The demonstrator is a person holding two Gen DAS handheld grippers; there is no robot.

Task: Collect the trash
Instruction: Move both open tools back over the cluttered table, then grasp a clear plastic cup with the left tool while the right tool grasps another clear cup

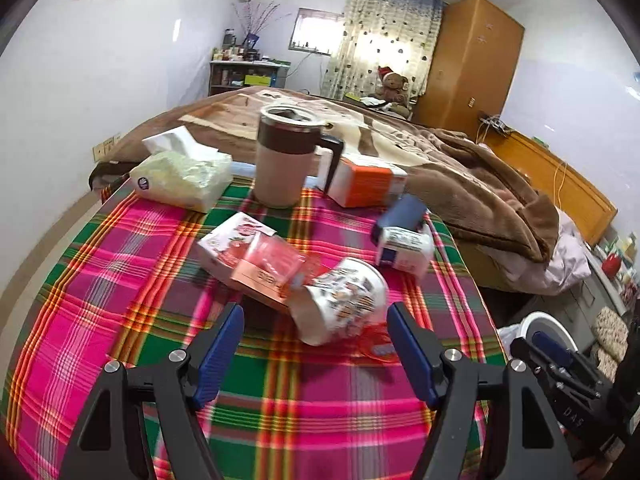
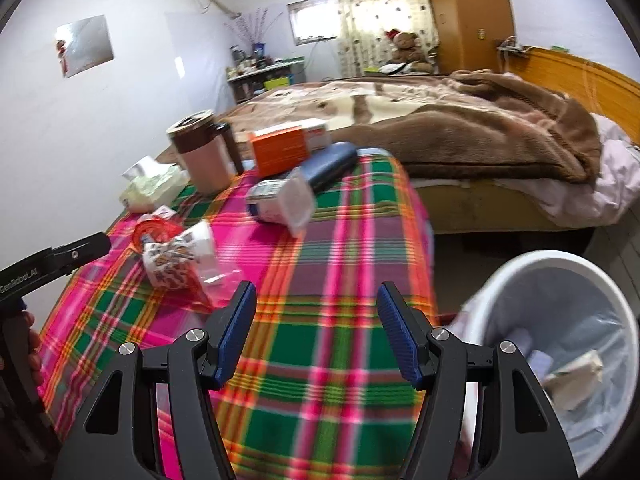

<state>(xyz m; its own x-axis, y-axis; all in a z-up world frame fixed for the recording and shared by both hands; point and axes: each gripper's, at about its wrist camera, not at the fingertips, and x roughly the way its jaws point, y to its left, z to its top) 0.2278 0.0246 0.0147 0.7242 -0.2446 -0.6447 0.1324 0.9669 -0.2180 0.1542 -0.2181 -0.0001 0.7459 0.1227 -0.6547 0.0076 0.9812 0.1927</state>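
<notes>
- Plaid tablecloth beside a bed; litter lies scattered on it.
- White bin off the table's edge, lined, scraps of paper inside.
- Printed paper cup lies tipped over; mug stands upright.
- Left gripper released, empty, near the cup.
- Right gripper released, empty.

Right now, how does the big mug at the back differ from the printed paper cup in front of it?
The mug stands upright; the paper cup lies tipped on its side. The mug is plain beige with a brown band, metal rim and dark handle; the paper cup is white with colourful prints and has no handle. The mug looks taller and sturdier, the paper cup thin. Both sit on the plaid tablecloth.
</notes>
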